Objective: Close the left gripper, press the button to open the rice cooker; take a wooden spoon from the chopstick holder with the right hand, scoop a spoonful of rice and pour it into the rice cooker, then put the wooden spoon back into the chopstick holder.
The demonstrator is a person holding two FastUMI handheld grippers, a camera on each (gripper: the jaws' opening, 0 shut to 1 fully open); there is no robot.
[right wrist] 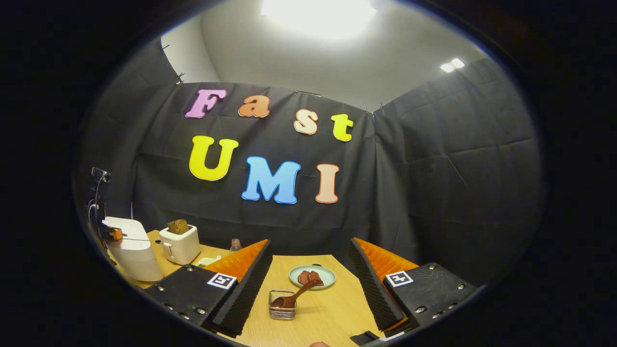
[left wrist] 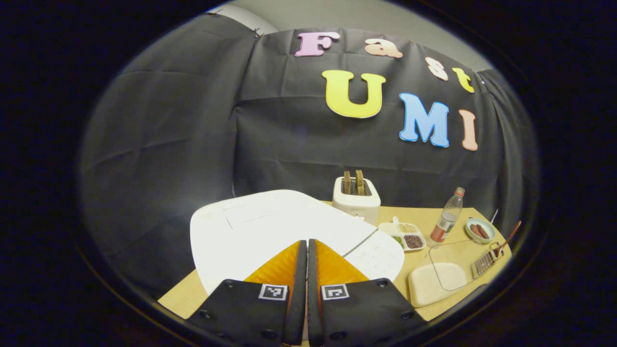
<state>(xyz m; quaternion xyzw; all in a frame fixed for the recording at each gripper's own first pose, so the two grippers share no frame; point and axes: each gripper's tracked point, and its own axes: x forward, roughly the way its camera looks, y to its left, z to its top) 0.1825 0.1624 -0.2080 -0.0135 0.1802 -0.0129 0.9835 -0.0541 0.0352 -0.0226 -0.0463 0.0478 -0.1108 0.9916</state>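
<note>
hovering over the closed white rice cooker [left wrist: 270, 226] at the table's [right wrist: 332, 308] left edge, the left gripper [left wrist: 307, 250] is pinched closed. the right gripper [right wrist: 308, 274] gapes wide, empty, above the wire chopstick holder [right wrist: 282, 305] holding the wooden spoon [right wrist: 295, 296].

The left gripper [left wrist: 307, 250] has two black, flat finger mounts with round screws along their edges. Each mount carries a small square black-and-white marker near its inner corner. Its fingers [left wrist: 282, 267] are wedge-shaped with ribbed inner pads. The right gripper [right wrist: 308, 274] has the same black screw-studded mounts, one square marker on each, and ribbed wedge fingers [right wrist: 241, 262].
</note>
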